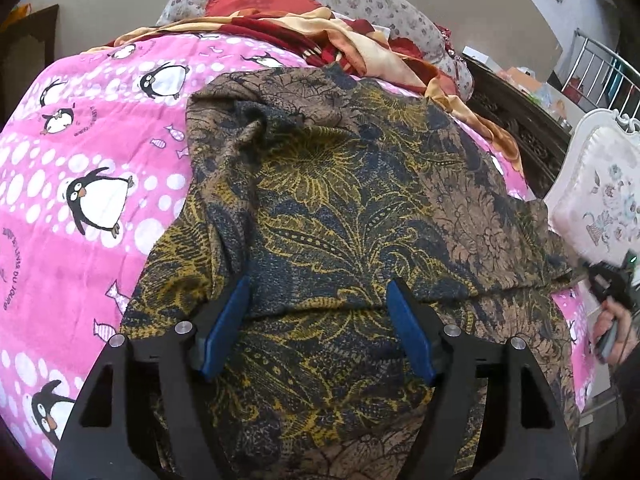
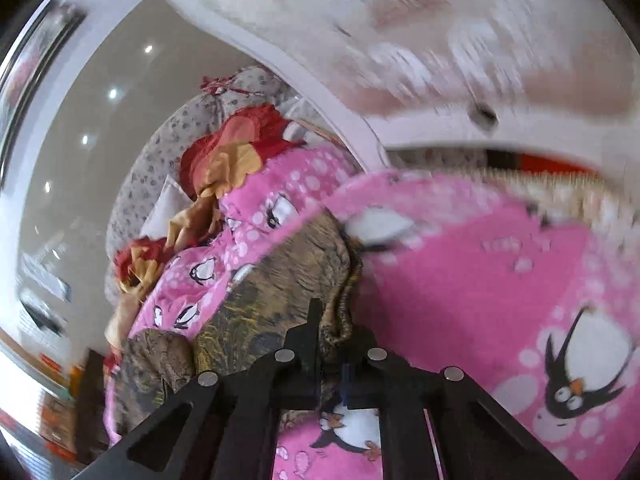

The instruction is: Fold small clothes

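Brown, navy and mustard floral-print garment (image 1: 360, 208) lies spread on the pink penguin-print quilt (image 1: 80, 184). Left gripper (image 1: 318, 300) hovers over it, blue pads spread wide. Right gripper (image 2: 334, 340) pinches the garment's edge, fingers pressed together.

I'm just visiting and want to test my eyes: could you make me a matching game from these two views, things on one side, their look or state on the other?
Things:
1. left gripper
2. right gripper
3. bedspread
4. garment

Descriptions:
A. pink with penguins
B. dark floral print, yellow and brown
C. fingers spread apart, holding nothing
D. closed on the cloth's edge

Pairs: 1-C, 2-D, 3-A, 4-B
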The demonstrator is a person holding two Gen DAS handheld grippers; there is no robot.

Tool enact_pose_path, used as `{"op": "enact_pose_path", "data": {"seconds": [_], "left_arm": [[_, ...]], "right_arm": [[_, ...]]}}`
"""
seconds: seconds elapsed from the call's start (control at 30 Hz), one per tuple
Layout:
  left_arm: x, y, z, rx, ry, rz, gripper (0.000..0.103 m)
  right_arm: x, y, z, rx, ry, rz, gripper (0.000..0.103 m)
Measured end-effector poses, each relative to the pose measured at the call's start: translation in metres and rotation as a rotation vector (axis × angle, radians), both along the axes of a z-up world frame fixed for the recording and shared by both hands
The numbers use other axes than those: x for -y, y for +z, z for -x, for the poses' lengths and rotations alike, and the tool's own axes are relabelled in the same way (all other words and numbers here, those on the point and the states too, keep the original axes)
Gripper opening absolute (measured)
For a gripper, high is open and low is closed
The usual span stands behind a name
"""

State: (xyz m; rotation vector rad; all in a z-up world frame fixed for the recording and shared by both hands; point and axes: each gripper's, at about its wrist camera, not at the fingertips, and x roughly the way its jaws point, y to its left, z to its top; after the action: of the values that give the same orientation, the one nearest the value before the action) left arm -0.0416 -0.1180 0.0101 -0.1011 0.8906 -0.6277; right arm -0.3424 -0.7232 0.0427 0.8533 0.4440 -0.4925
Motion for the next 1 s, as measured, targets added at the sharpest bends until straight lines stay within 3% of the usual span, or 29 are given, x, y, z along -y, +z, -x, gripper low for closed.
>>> {"op": "enact_pose_path", "data": {"seconds": [0.27,0.4,0.53,0.6,0.73,0.9,1.0], "left_arm": [[-0.001,0.0,0.0,-0.001,0.0,0.006,0.071],[-0.001,0.001,0.0,-0.005,0.0,0.018,0.071],[-0.002,0.001,-0.001,-0.007,-0.001,0.024,0.071],[-0.004,0.0,-0.001,-0.01,-0.002,0.036,0.071],[-0.008,0.0,-0.002,-0.022,-0.003,0.066,0.071],[-0.01,-0.001,-0.003,-0.029,-0.004,0.084,0.071],[-0.012,-0.001,-0.003,-0.032,-0.005,0.092,0.071]], "right_arm": [[-0.015,0.179,0.015,0.026,0.022,0.391,0.005],[-0.045,0.223,0.006,0.088,0.101,0.463,0.005],[-0.114,0.243,-0.035,0.169,0.283,0.492,0.005],[-0.155,0.243,-0.063,0.213,0.385,0.478,0.005],[-0.231,0.215,-0.134,0.227,0.559,0.407,0.005],[-0.303,0.123,-0.226,0.1,0.675,0.287,0.005],[-0.336,0.044,-0.264,-0.061,0.718,0.247,0.005]]}}
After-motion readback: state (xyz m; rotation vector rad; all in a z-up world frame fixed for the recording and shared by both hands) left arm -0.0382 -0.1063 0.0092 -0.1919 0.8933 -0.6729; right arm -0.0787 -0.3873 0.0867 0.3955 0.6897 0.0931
